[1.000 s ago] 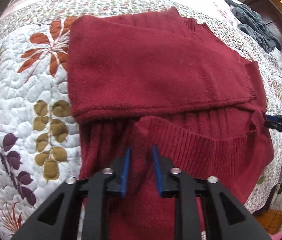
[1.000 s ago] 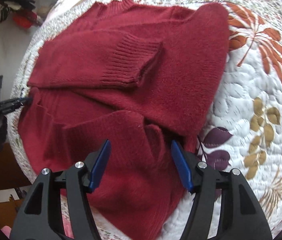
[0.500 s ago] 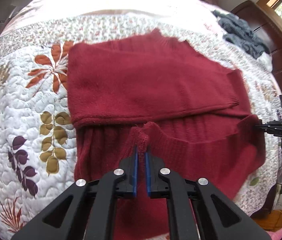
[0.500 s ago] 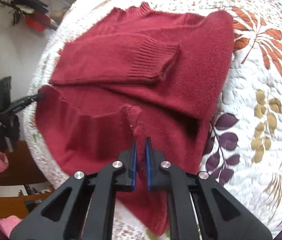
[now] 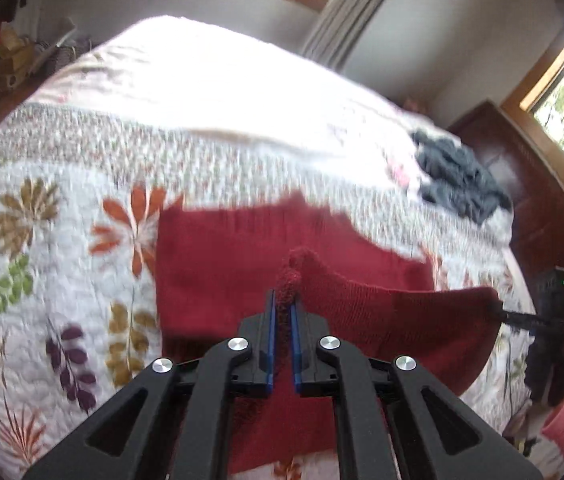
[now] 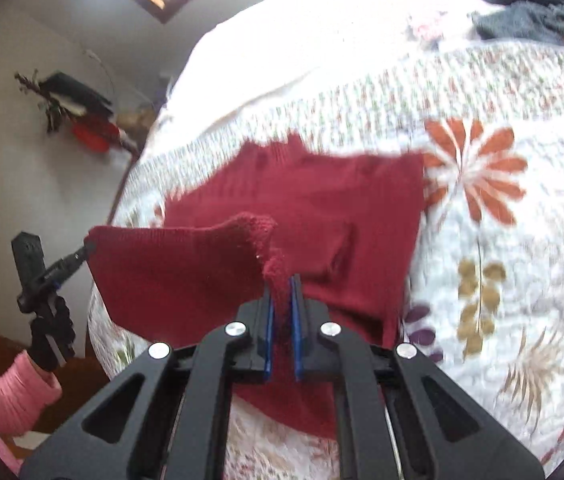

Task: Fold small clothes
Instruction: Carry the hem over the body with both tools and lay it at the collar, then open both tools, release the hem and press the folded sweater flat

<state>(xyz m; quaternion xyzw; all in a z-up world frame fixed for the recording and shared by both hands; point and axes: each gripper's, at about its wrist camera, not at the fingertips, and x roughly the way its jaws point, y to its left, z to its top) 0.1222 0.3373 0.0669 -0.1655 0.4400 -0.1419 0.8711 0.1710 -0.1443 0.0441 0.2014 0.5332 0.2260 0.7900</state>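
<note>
On the left wrist view, my left gripper (image 5: 281, 312) has its blue pads closed down to a narrow slit, pinching a bunched bit of the red sweater's (image 5: 218, 268) hem. The lifted hem stretches away to the right, where the right gripper (image 5: 500, 312) holds its other corner. The rest of the sweater lies flat on the floral quilt (image 5: 62, 248) of the bed, ahead of and beneath the gripper, near the bed's close edge. A grey garment (image 5: 458, 184) sits heaped toward the far right corner.

On the right wrist view, my right gripper (image 6: 281, 284) is likewise nearly closed on a tuft of the sweater (image 6: 346, 208) hem. The raised hem runs left to the left gripper (image 6: 87, 248), held by a hand in a pink sleeve (image 6: 14, 392) beyond the bed's edge.
</note>
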